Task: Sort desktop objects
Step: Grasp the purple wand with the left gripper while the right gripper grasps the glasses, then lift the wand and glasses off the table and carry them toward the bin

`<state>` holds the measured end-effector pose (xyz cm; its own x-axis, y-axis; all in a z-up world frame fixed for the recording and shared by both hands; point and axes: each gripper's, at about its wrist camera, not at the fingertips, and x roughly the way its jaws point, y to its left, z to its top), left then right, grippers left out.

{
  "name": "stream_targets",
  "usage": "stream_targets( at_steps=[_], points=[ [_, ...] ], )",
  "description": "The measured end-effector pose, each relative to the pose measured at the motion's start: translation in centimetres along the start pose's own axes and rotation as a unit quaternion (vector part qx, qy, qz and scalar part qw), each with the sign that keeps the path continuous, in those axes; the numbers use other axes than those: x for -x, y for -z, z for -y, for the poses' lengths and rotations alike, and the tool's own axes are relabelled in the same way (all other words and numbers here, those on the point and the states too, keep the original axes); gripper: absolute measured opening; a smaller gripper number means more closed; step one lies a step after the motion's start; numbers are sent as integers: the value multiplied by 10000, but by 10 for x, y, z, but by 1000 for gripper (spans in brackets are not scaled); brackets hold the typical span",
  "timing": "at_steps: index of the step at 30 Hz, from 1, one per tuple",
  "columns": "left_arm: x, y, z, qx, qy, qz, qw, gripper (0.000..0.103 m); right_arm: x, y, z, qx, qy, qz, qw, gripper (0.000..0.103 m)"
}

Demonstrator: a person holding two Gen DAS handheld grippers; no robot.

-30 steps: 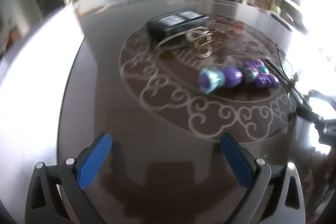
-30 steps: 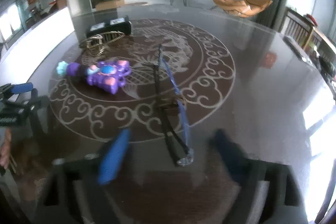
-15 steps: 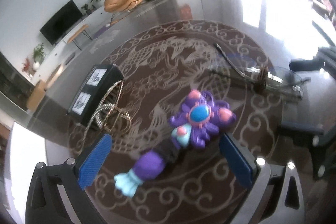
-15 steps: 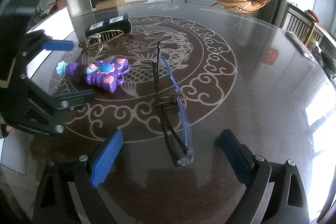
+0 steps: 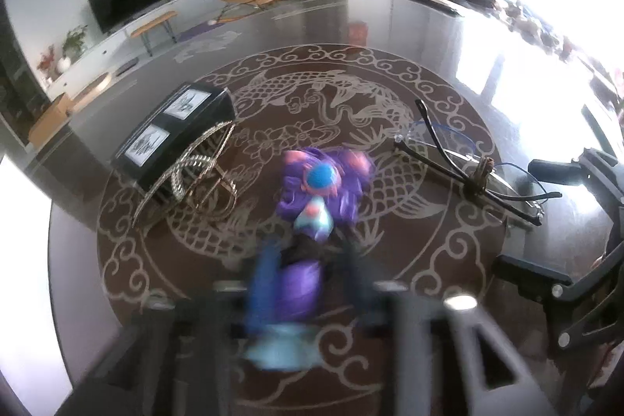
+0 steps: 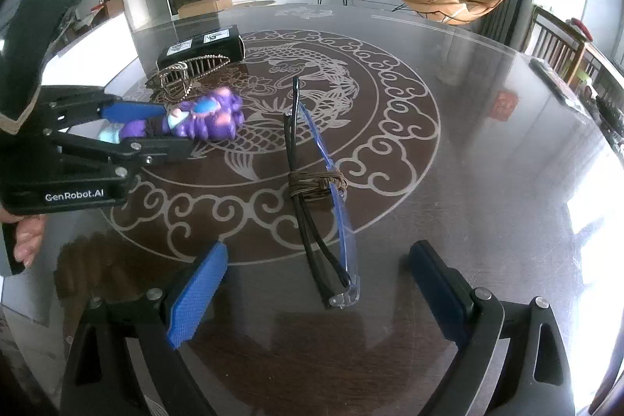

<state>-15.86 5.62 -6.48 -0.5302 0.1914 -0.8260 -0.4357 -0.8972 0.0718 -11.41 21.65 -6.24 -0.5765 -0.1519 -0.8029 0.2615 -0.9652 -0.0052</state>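
A purple toy with a light blue end lies on the dark round table. My left gripper is shut on the toy's purple handle; it is blurred in its own view. The right wrist view shows the left gripper with its fingers either side of the toy. Folded glasses tied with a brown cord lie at the table's middle, just ahead of my right gripper, which is open and empty. The glasses also show in the left wrist view.
A black box stands at the table's far left, with a gold hair claw leaning in front of it. Both show in the right wrist view: the box and the claw. Chairs stand beyond the far edge.
My left gripper has moved in over the purple toy and closed on its handle. My right gripper has stayed open near the glasses.
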Motion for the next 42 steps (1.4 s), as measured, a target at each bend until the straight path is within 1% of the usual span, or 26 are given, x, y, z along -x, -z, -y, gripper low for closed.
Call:
stream_targets(
  at_steps=[5, 8, 13, 14, 15, 16, 17, 18, 19, 20, 21, 22, 23, 24, 25, 26, 27, 29, 31, 32, 33, 34, 35, 37, 39, 42],
  points=[
    [17, 29, -7, 606, -146, 48, 9980, 22, 0, 0, 0, 0, 0, 0, 10000, 95],
    [31, 52, -18, 1123, -31, 15, 9937, 22, 0, 0, -1, 0, 0, 0, 10000, 95],
    [47, 80, -30, 1401, 155, -76, 9900, 23, 0, 0, -1, -1, -1, 0, 10000, 95],
    [46, 80, -31, 1397, 248, -88, 9898, 29, 0, 0, -1, 2, -4, -3, 10000, 95],
    [46, 79, -32, 1368, 286, -96, 9901, 44, 0, 0, -1, 2, -6, -4, 10000, 95],
    [45, 78, -32, 1329, 260, -113, 9907, 55, 0, 0, -1, 0, -9, -4, 10000, 95],
    [45, 80, -31, 1288, 125, -142, 9915, 78, 0, 0, -1, -1, -14, -4, 10000, 96],
    [42, 79, -31, 1226, -65, -119, 9924, 84, -1, 0, -1, -9, -46, -4, 10000, 96],
    [40, 77, -28, 1185, -119, -105, 9928, 84, -1, 0, 0, -35, -103, 4, 9999, 97],
    [36, 77, -27, 1133, -174, -150, 9933, 84, 0, 0, 2, -86, -236, 34, 9997, 101],
    [35, 77, -25, 1049, -290, -136, 9940, 83, 1, 1, 7, -190, -441, 75, 9988, 102],
    [35, 78, -23, 965, -350, -52, 9947, 80, 4, 1, 12, -308, -602, 136, 9976, 102],
    [36, 78, -21, 955, -289, 38, 9950, 68, 6, 2, 18, -461, -801, 210, 9955, 102],
    [38, 79, -18, 963, -316, 94, 9948, 63, 8, 3, 27, -652, -1040, 305, 9920, 102],
    [39, 78, -16, 953, -300, 131, 9949, 51, 9, 3, 32, -782, -1201, 331, 9891, 102],
    [41, 78, -10, 874, -322, 180, 9955, 33, 8, 1, 36, -873, -1301, 297, 9872, 102],
    [41, 77, -6, 824, -332, 201, 9958, 22, 6, -2, 37, -903, -1317, 200, 9870, 102],
    [41, 75, -1, 758, -476, 215, 9958, 22, 2, -12, 30, -786, -1268, -50, 9888, 102],
    [42, 77, -3, 887, -409, 229, 9950, 22, -4, -22, 16, -431, -1120, -262, 9924, 101],
    [44, 79, -7, 1050, -303, 249, 9937, 21, -9, -25, 8, -243, -938, -403, 9945, 94],
    [45, 82, -9, 1131, -253, 255, 9929, 21, -11, -29, 0, -14, -739, -420, 9964, 88],
    [47, 84, -11, 1196, -211, 263, 9923, 21, -12, -31, -5, 134, -646, -407, 9970, 67],
    [50, 87, -13, 1259, -181, 271, 9915, 21, -11, -33, -9, 252, -506, -416, 9975, 25],
    [60, 95, -16, 1332, -167, 354, 9903, 21, -11, -36, -6, 145, -658, -526, 9963, 24],
    [74, 103, -20, 1438, -143, 490, 9883, 21, -2, -36, -7, 235, -528, -465, 9972, 24],
    [97, 110, -27, 1695, -11, 719, 9829, 21, 15, -40, -4, 109, -627, -411, 9971, 24]
  ],
)
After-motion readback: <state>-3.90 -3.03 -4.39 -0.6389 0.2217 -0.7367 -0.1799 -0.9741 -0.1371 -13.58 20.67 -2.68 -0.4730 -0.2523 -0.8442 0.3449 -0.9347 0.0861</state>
